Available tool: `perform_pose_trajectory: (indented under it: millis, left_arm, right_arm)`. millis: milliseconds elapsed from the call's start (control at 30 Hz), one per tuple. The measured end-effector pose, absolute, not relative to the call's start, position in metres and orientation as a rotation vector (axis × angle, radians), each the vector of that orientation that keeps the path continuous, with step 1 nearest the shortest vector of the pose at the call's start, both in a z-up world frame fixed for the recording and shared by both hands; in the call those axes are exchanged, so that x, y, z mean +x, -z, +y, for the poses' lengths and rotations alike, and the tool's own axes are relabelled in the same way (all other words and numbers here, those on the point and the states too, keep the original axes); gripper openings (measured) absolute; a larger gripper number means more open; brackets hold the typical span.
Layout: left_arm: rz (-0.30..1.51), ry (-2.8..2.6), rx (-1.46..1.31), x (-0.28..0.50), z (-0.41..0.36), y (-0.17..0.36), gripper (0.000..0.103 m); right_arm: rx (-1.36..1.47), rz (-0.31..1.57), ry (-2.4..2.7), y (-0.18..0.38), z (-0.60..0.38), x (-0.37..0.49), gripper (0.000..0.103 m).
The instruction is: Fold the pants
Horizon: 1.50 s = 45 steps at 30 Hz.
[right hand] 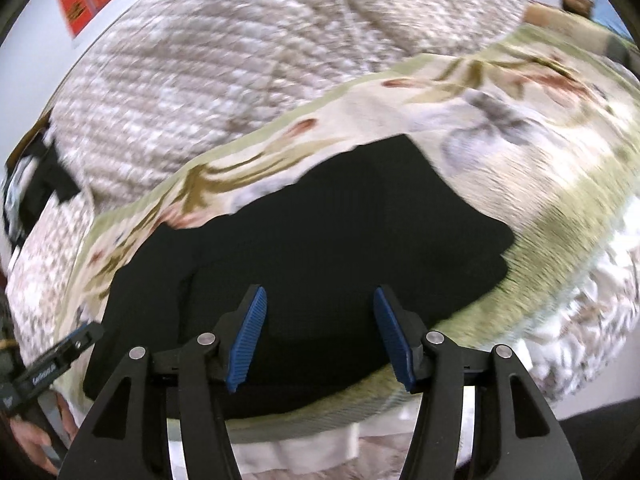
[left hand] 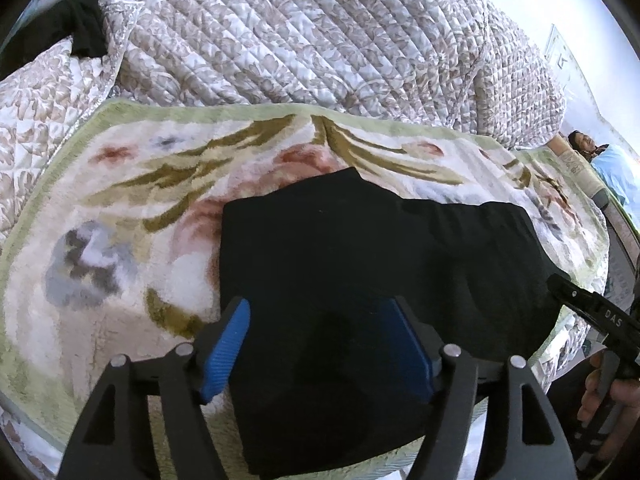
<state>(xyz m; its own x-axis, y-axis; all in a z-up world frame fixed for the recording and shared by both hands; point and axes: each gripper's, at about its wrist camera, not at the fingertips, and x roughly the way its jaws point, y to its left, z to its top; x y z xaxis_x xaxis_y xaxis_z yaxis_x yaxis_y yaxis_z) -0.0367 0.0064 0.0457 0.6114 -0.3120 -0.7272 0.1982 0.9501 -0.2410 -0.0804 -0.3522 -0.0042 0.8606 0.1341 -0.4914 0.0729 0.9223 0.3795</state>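
Folded black fabric pants (left hand: 360, 264) lie limp on floral blanket (left hand: 120, 208); soft, light; grasp an edge. Both jaws open, empty.

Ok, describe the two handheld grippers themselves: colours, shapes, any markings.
Both look alike. The left gripper has black plastic linkage arms with triangular cut-outs, silver round pivot pins, and blue ribbed pads on its two fingers. The right gripper has the same black frame, silver pins and blue ribbed pads. White lettering marks its black side, too small to read fully. No cables or sleeves show.
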Motion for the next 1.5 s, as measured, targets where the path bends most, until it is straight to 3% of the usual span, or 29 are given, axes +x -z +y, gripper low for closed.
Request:
perform_pose_trajectory:
  millis: [333,467,867,933,1033,1067,1500]
  left_arm:
    - [0.847,0.319,-0.155,-0.038,0.006,-0.048,0.076]
    - [0.855,0.313,-0.152,-0.037,0.006,-0.047,0.076]
    - [0.902,0.279,-0.111,-0.033,0.005,-0.038,0.076]
    - [0.905,0.278,-0.111,-0.032,0.006,-0.038,0.076]
    - [0.897,0.27,-0.108,-0.032,0.008,-0.038,0.076]
    - [0.896,0.265,-0.105,-0.032,0.009,-0.038,0.076]
    - [0.895,0.171,-0.16,-0.026,0.042,-0.041,0.076]
  right_arm:
    - [0.548,0.508,0.14,0.015,-0.381,-0.098,0.057]
    - [0.622,0.595,0.159,0.033,-0.392,-0.086,0.057]
    - [0.73,0.488,0.103,0.023,-0.412,-0.062,0.063]
    - [0.784,0.532,0.108,0.032,-0.419,-0.049,0.06]
    - [0.752,0.502,0.124,0.022,-0.42,-0.051,0.027]
    - [0.736,0.489,0.122,0.017,-0.419,-0.052,0.024]
    - [0.49,0.366,-0.171,-0.073,-0.334,-0.06,0.019]
